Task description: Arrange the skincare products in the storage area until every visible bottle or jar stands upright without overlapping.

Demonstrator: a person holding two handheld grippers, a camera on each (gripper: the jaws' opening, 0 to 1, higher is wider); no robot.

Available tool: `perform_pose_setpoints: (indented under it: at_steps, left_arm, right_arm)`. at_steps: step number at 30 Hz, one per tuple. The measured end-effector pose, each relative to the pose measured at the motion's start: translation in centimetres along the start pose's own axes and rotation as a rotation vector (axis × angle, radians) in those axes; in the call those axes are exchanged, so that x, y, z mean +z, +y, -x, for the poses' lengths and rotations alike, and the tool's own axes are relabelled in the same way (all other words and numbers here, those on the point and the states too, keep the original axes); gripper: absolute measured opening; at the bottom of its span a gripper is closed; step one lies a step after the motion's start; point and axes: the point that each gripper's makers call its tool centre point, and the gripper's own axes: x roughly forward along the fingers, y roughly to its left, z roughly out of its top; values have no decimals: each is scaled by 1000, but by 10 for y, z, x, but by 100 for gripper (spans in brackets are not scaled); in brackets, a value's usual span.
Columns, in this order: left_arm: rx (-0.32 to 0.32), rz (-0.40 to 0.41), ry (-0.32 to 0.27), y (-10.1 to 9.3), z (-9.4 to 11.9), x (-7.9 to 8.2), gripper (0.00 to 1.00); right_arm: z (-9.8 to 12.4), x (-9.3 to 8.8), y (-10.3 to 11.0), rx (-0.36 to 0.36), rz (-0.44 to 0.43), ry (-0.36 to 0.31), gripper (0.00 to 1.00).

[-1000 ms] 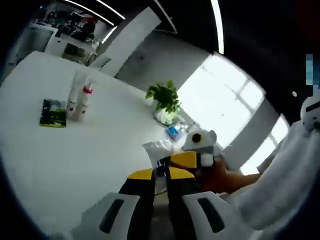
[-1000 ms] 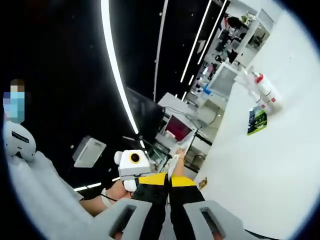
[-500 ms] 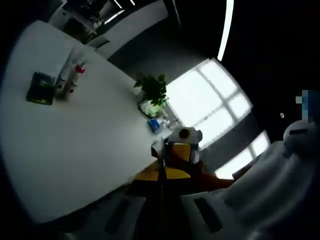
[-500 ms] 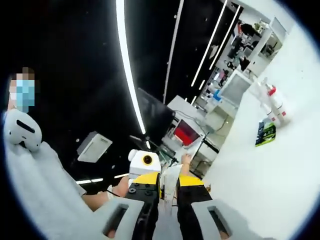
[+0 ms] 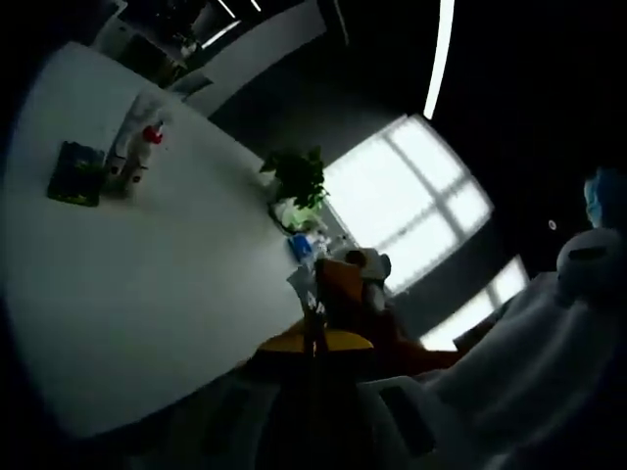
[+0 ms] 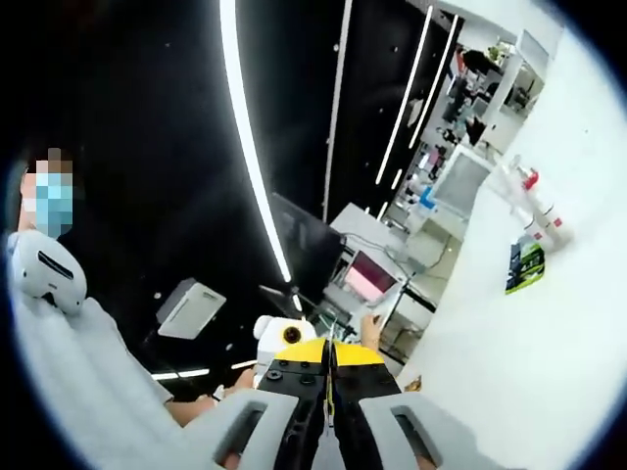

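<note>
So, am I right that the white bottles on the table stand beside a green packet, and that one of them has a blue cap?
Not quite: the cap is red, not blue. The left gripper view shows the white bottles standing on the white table beside the green packet, and one bottle carries a red cap. The right gripper view shows the same red cap.

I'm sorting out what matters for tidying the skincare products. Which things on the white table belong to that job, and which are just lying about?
Job: the bottles, one red-capped, standing close together; possibly the green packet lying flat beside them.

Lying about: potted plant, small blue item near it.
</note>
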Motion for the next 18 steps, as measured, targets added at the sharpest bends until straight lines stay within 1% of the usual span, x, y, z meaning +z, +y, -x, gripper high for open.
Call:
perform_pose_setpoints:
  at_steps: [1, 3, 4, 5, 6, 7, 8, 11, 13, 14, 16, 18]
  left_arm:
    - [8, -3, -19, 2, 0, 2, 0]
    - [3, 16, -28, 1, 0, 1, 0]
    - [4, 13, -32, 1, -1, 1, 1]
    - [9, 9, -36, 2, -1, 0, 2]
    - [13, 6, -31, 3, -1, -1, 2]
    - [15, 4, -28, 4, -2, -2, 2]
    - [16, 4, -30, 3, -2, -3, 3]
    - [12, 7, -39, 1, -1, -2, 0]
    - [6, 4, -40, 0, 2, -2, 0]
    - [13, -4, -40, 2, 4, -2, 0]
    - [14, 23, -33, 2, 8, -3, 0]
    - [-1, 49, -20, -1, 10, -5, 0]
  right_arm:
    - [-1, 1, 0, 4, -18, -4, 0]
    - [-1, 2, -1, -3, -19, -16, 0]
    - [-2, 3, 0, 0, -36, -26, 0]
    - [-3, 5, 2, 13, -56, -43, 0]
    - [-3, 9, 1, 12, -98, -76, 0]
    - [-2, 11, 1, 15, -102, -86, 0]
    - [-2, 10, 1, 26, -109, -85, 0]
    - [-1, 9, -2, 13, -105, -83, 0]
    - [-2, 7, 0, 19, -97, -76, 0]
    - [-2, 4, 2, 24, -85, -62, 0]
    - [-2, 1, 4, 28, -21, -20, 0]
    - [-3, -2, 11, 52, 0, 22, 0]
